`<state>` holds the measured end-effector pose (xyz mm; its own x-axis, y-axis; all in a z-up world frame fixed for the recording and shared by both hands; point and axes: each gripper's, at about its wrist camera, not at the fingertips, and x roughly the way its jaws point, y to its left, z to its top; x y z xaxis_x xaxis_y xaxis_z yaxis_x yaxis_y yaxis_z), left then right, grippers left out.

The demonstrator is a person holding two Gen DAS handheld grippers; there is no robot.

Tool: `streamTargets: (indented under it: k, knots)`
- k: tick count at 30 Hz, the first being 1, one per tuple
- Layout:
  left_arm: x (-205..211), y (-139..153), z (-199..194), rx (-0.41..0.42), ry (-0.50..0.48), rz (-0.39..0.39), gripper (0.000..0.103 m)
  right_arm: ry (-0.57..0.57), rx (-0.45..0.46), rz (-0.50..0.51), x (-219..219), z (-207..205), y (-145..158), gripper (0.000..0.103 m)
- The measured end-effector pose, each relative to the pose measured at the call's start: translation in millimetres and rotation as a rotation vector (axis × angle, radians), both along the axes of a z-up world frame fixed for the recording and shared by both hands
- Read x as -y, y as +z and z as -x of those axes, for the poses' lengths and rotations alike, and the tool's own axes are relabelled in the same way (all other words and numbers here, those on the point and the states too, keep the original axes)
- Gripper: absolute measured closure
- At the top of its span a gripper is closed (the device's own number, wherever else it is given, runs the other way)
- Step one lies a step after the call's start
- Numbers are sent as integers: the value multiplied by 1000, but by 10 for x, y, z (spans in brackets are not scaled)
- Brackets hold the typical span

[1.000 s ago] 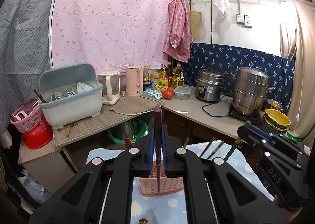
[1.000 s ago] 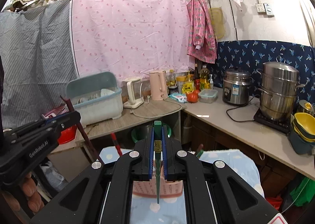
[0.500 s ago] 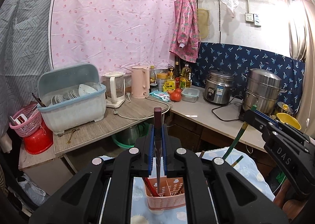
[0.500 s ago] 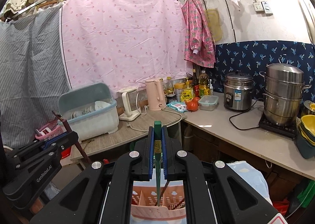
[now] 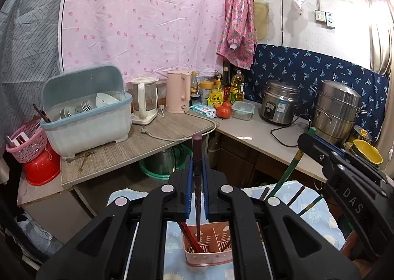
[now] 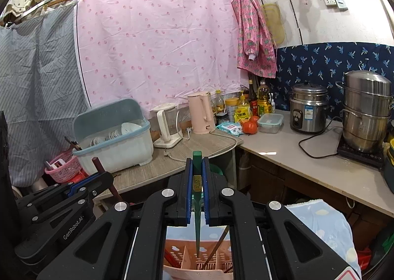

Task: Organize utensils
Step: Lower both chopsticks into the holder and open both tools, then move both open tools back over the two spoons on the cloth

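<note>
Your left gripper (image 5: 197, 196) clamps a dark red chopstick (image 5: 197, 156); your right gripper (image 6: 197, 193) clamps a green chopstick (image 6: 197, 203). Both tips hang over the pink slotted plastic caddy (image 5: 209, 253). They look light, stiff, slippery: hold mid-shaft.

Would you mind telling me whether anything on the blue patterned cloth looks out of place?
Yes: several loose chopsticks lie scattered on the blue patterned cloth beside the pink slotted plastic holder rather than standing in it. Nothing looks spilled or damaged.
</note>
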<state>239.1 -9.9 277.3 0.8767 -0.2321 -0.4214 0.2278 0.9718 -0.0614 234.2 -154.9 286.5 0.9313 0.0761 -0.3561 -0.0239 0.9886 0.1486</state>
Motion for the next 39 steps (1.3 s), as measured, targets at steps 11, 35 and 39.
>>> streamTargets:
  k: [11,35,39]
  knots:
    - [8,-313,-174,-67,9,-3,96,-24,-114,17,66,-182,-547,93]
    - [-130,-506,369,-81,38,-2,47,-79,-127,6,215,560,-807,43]
    - [-142,-526,521,-90,31,4,47,-90,-149,6,275,733,-898,43]
